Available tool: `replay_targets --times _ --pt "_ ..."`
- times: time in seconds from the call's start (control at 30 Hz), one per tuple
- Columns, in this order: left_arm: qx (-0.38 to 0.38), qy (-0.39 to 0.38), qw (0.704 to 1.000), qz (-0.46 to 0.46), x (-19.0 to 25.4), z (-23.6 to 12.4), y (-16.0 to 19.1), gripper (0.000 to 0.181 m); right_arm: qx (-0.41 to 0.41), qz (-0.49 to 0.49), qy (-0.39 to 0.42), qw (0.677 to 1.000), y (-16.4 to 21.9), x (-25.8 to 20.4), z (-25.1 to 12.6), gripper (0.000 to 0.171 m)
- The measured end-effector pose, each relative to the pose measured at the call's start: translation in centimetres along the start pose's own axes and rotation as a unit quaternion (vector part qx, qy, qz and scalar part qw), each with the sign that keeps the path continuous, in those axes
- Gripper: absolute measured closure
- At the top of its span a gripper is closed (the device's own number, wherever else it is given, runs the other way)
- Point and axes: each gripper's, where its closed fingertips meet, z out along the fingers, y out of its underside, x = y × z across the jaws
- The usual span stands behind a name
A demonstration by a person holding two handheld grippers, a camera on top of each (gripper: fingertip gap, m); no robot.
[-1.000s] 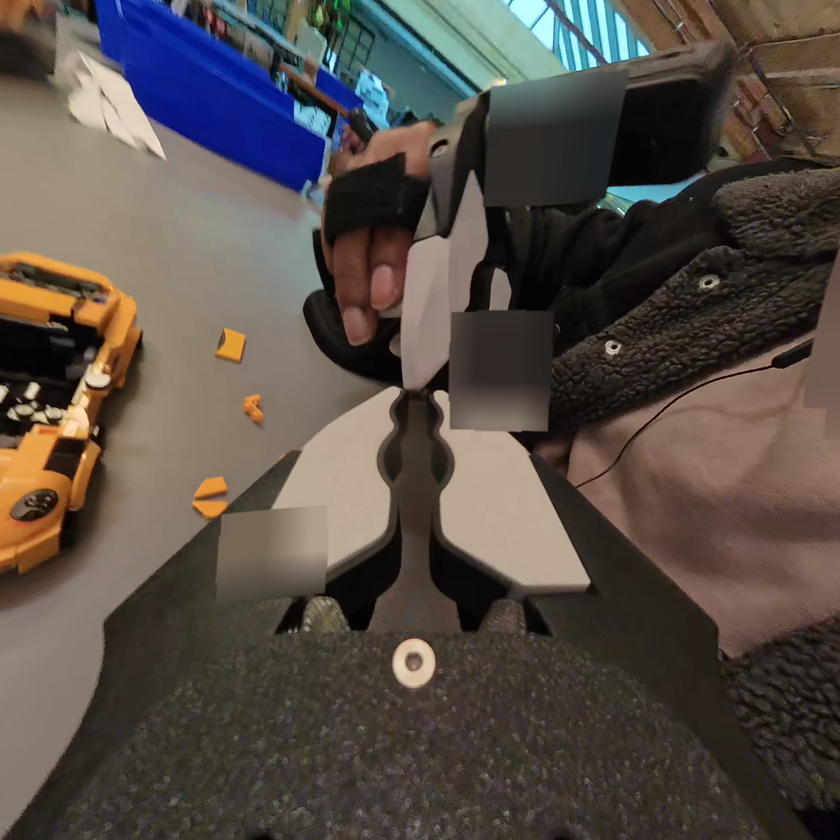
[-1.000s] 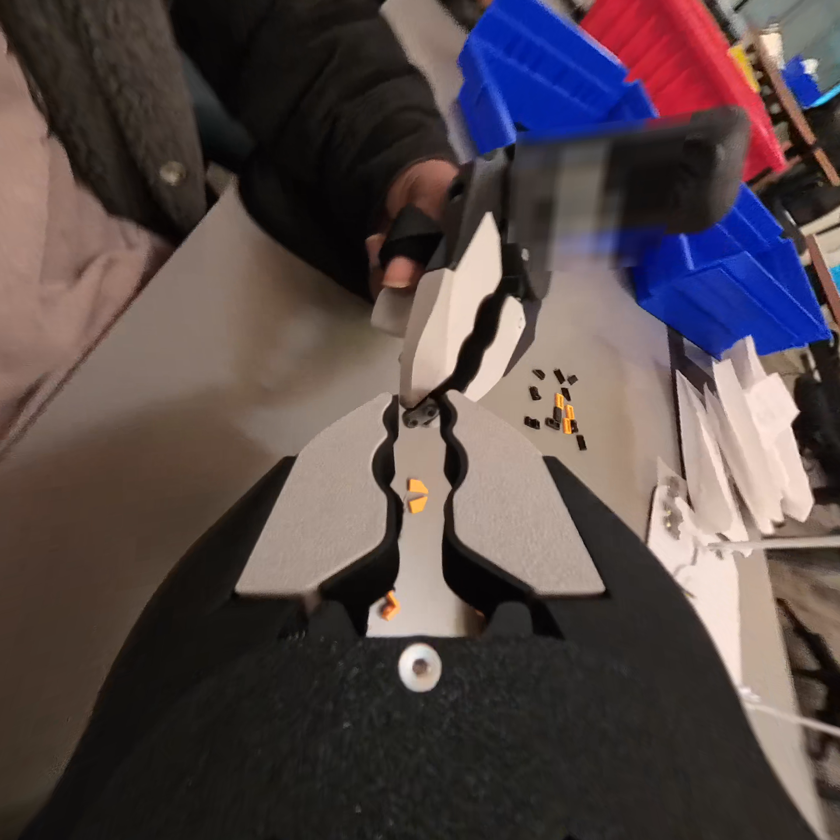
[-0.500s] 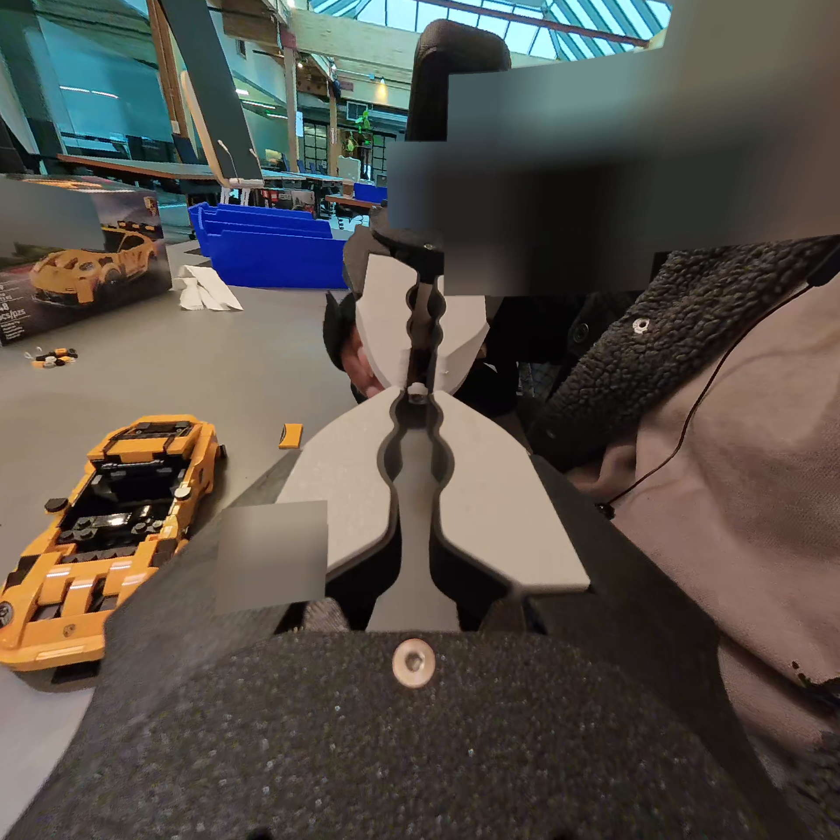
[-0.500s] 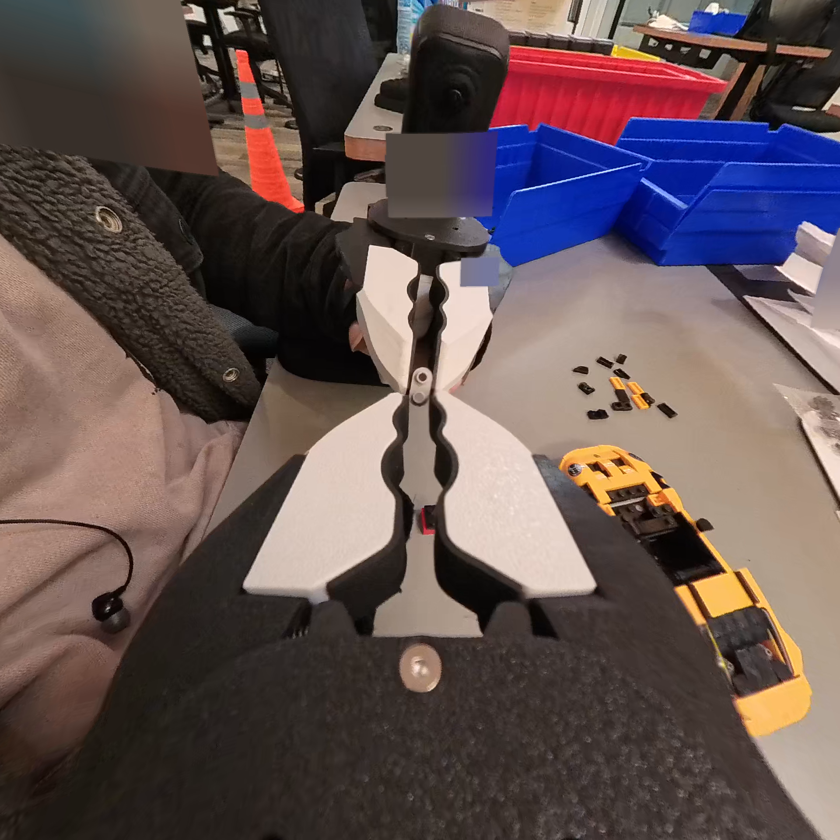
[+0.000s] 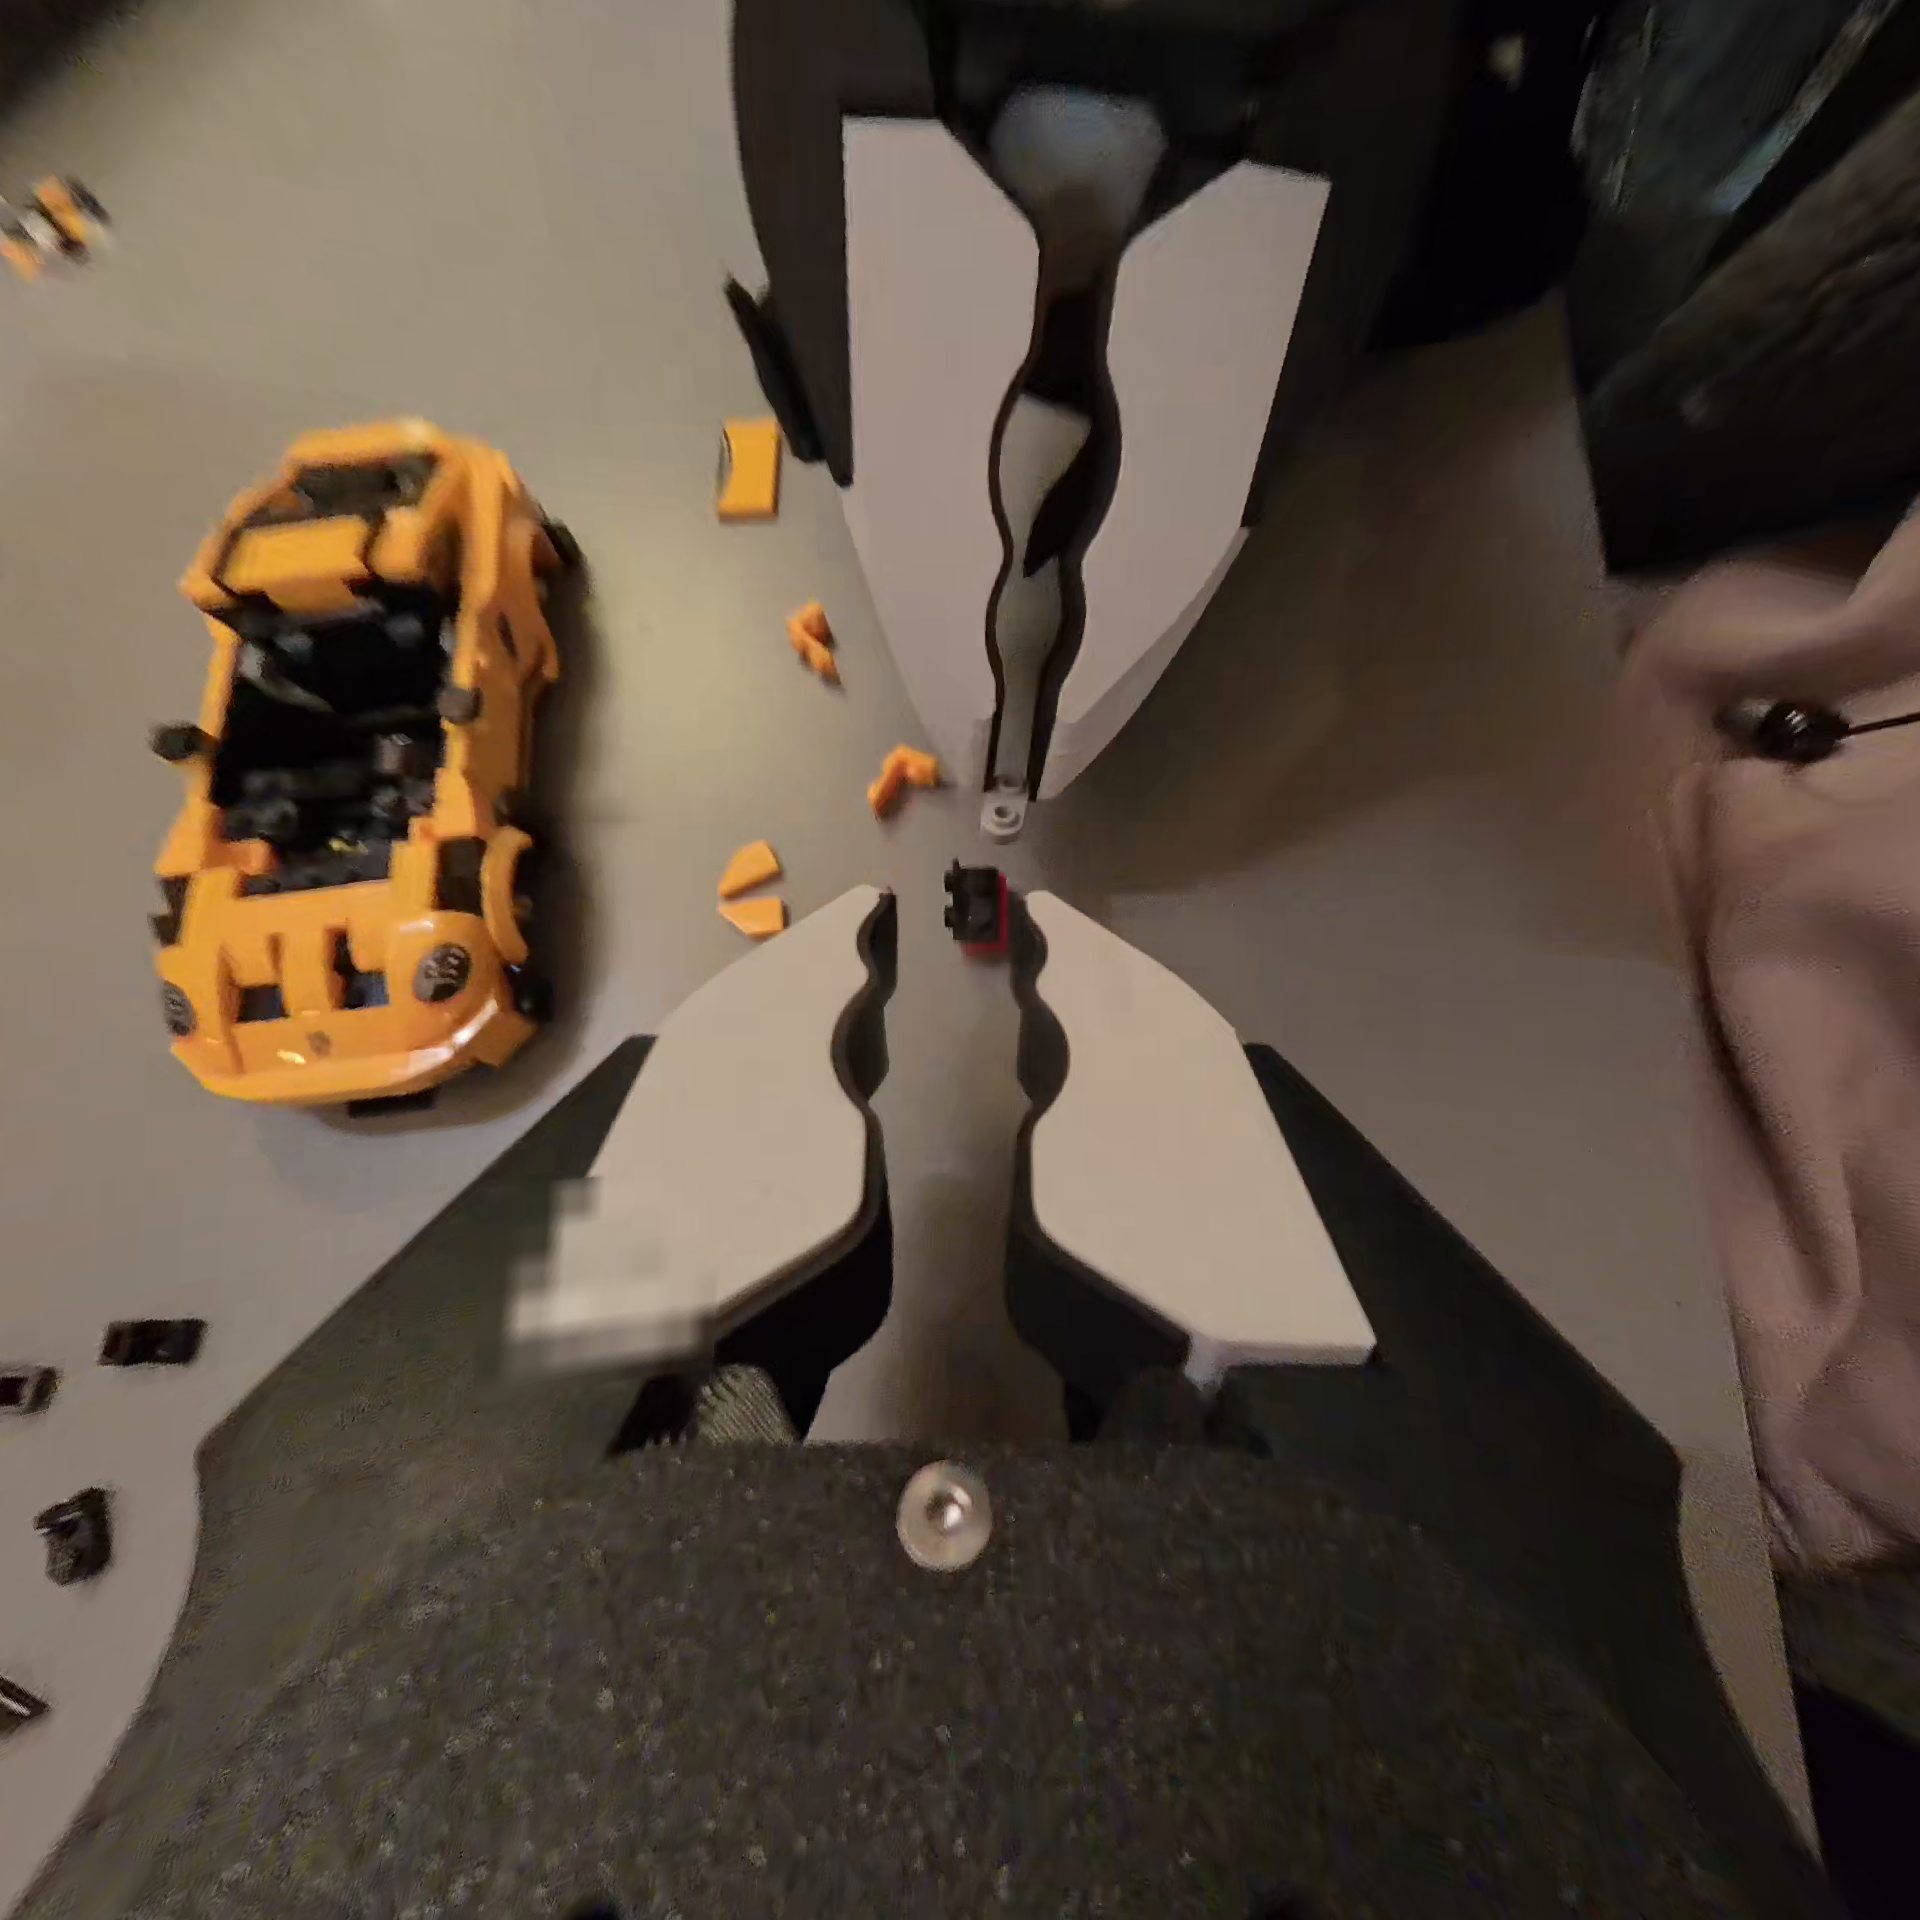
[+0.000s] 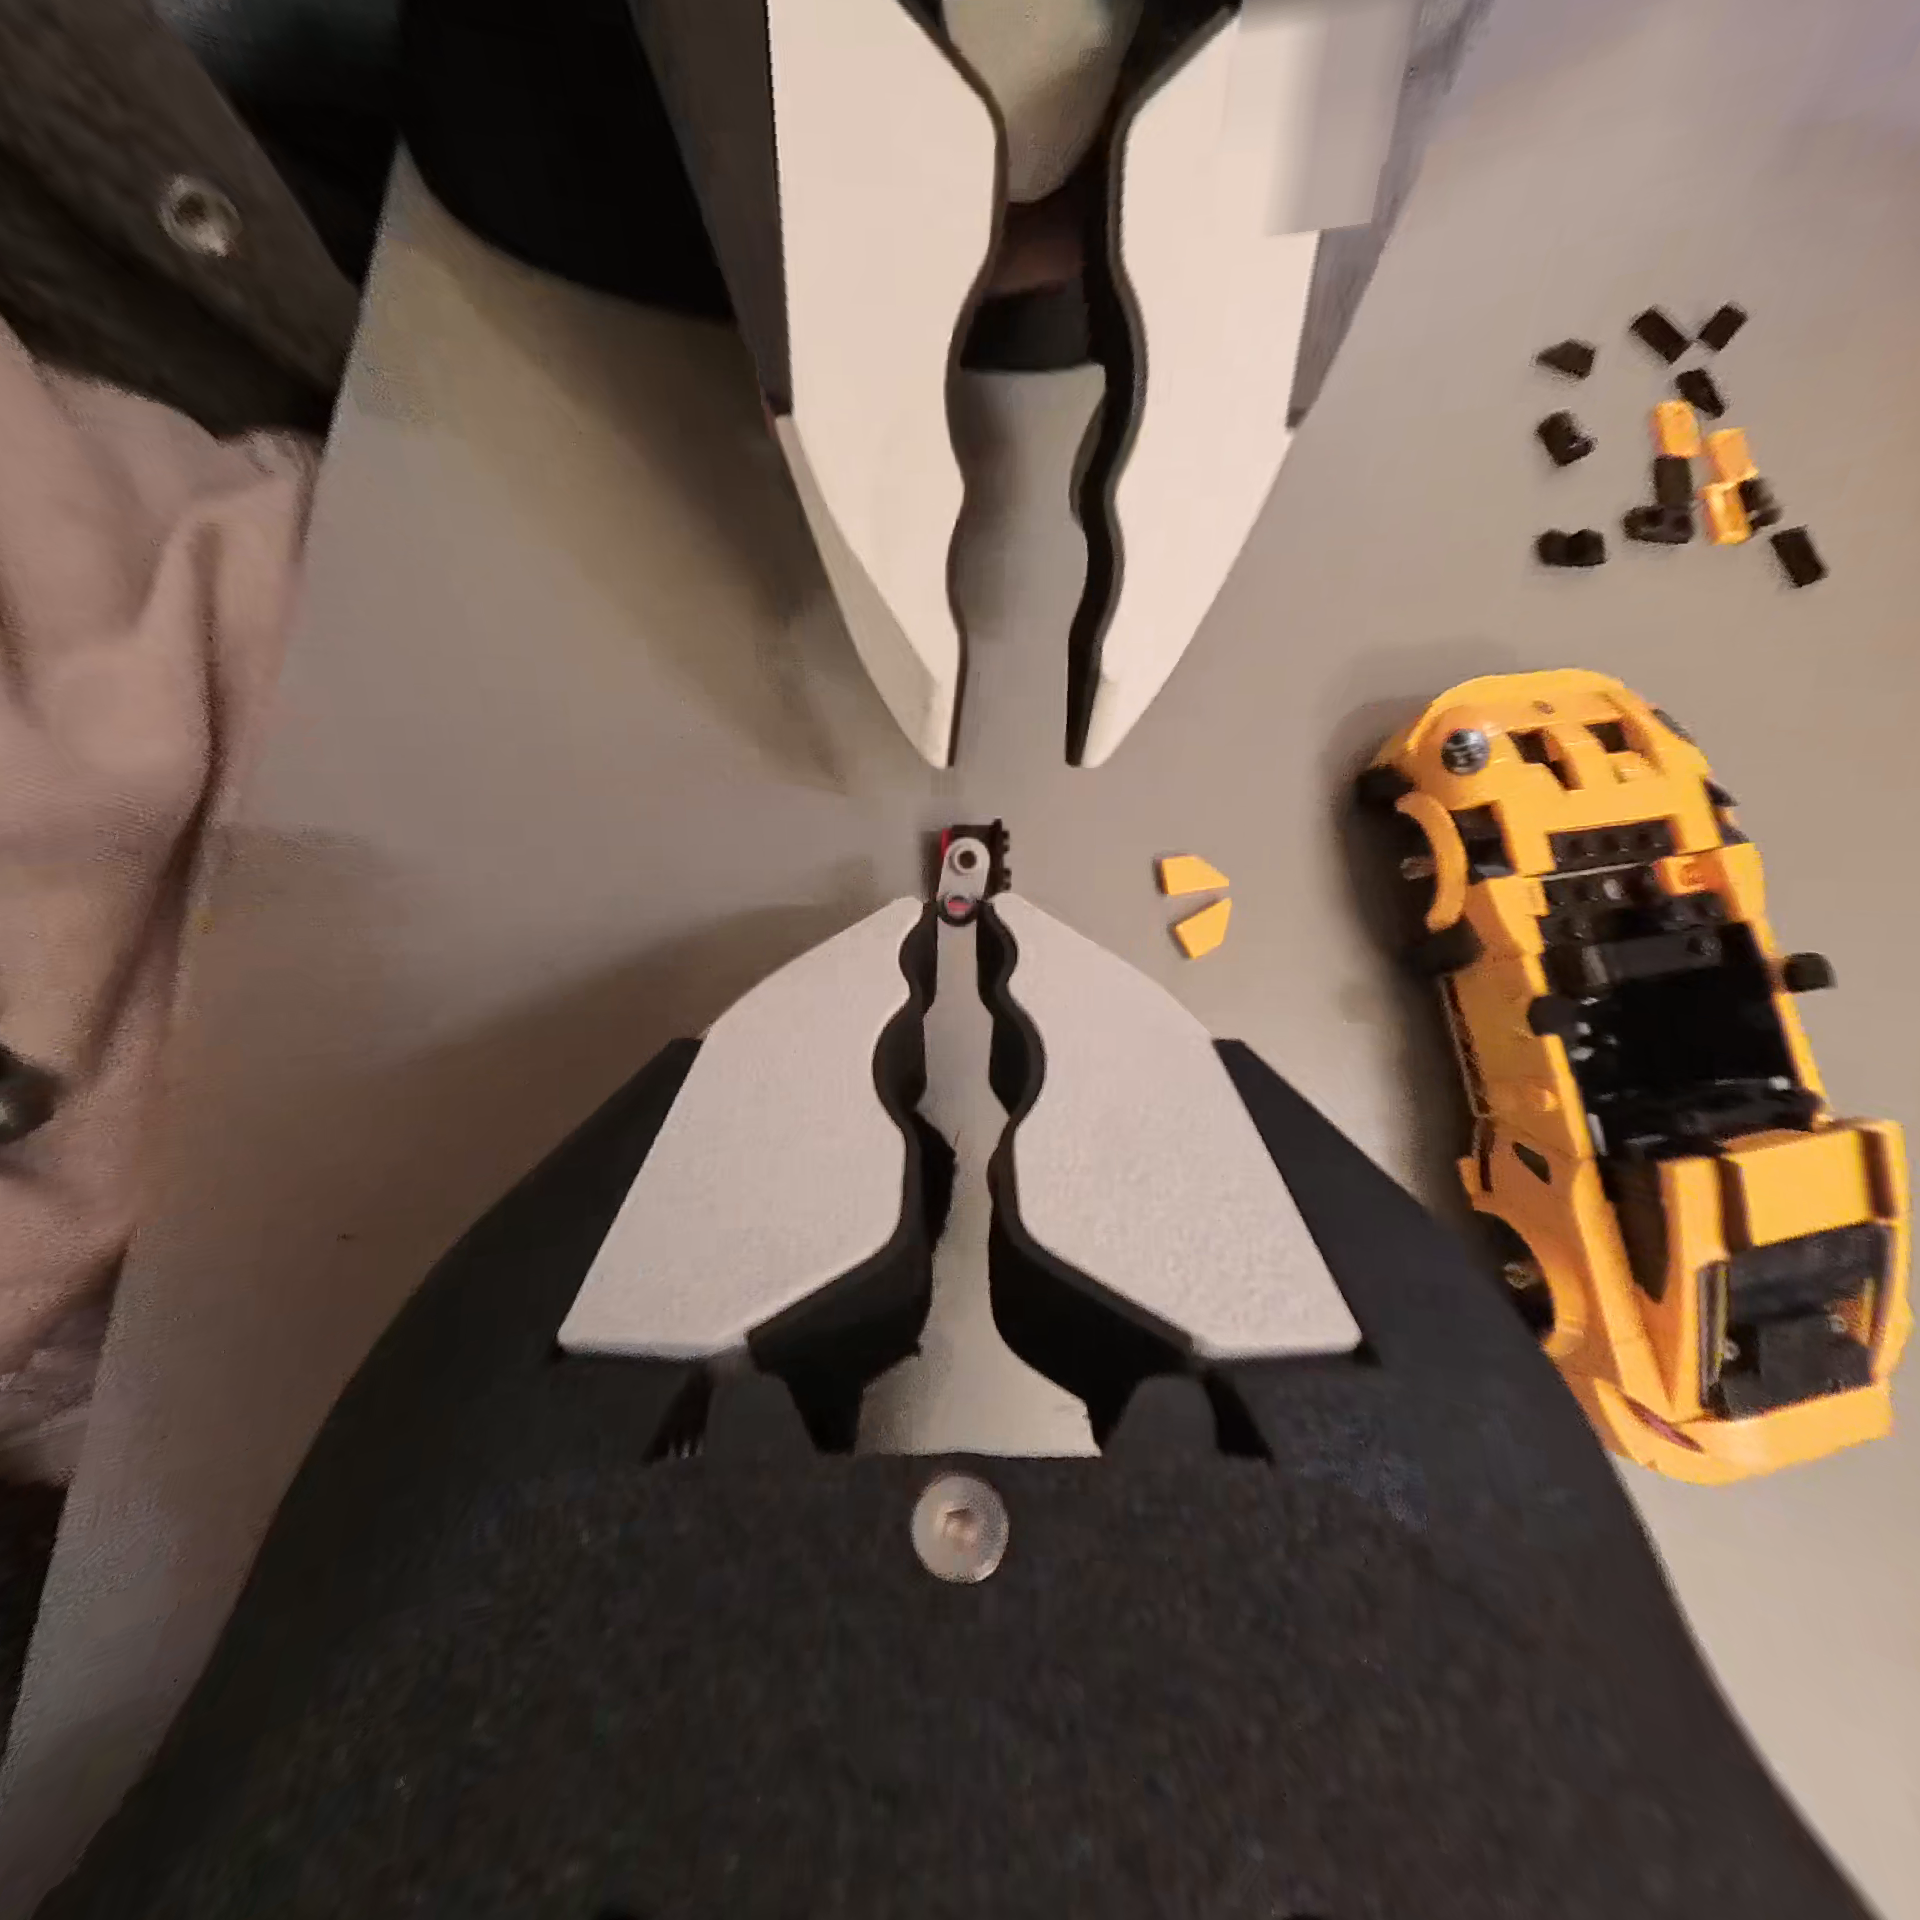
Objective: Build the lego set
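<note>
Both grippers point down at the grey table [image 5: 1351,935], tip to tip. The left gripper [image 5: 951,914] has its jaws apart, with a small black-and-red piece [image 5: 977,909] lying on the table right at its tips, close to the right-hand fingertip. Facing it, the right gripper [image 5: 1006,774] has its jaws clamped on a little grey plate [image 5: 1003,816] that pokes out past the tips. In the right wrist view the same plate [image 6: 964,878] sits over the black-and-red piece [image 6: 982,842] (whether the two touch, I cannot tell), with the right gripper [image 6: 958,914] closed on it and the left gripper [image 6: 1010,753] open above. The orange car [image 5: 353,769], roofless and black inside, rests well off to the side, also plain in the other view [image 6: 1652,1060]. Two orange wedges [image 6: 1195,904] lie between car and grippers, and a scatter of black and orange bits [image 6: 1683,447] sits beyond.
</note>
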Motion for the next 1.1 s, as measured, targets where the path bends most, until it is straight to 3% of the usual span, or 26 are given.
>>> replay_targets --times 0.17,0.63,1.1 --pt "-0.061 0.014 0.998 -0.014 0.1 1.3 1.5 0.154 -0.050 -0.025 -0.017 0.998 0.6 0.0 1.3 0.164" --pt "-0.080 0.054 0.994 -0.043 0.6 2.2 1.6 0.168 -0.086 -0.065 -0.019 0.994 0.5 0.3 2.0 0.164" --pt "-0.080 0.059 0.994 -0.037 0.9 2.3 1.7 0.168 -0.085 -0.070 -0.010 0.994 0.5 0.3 1.8 0.163"
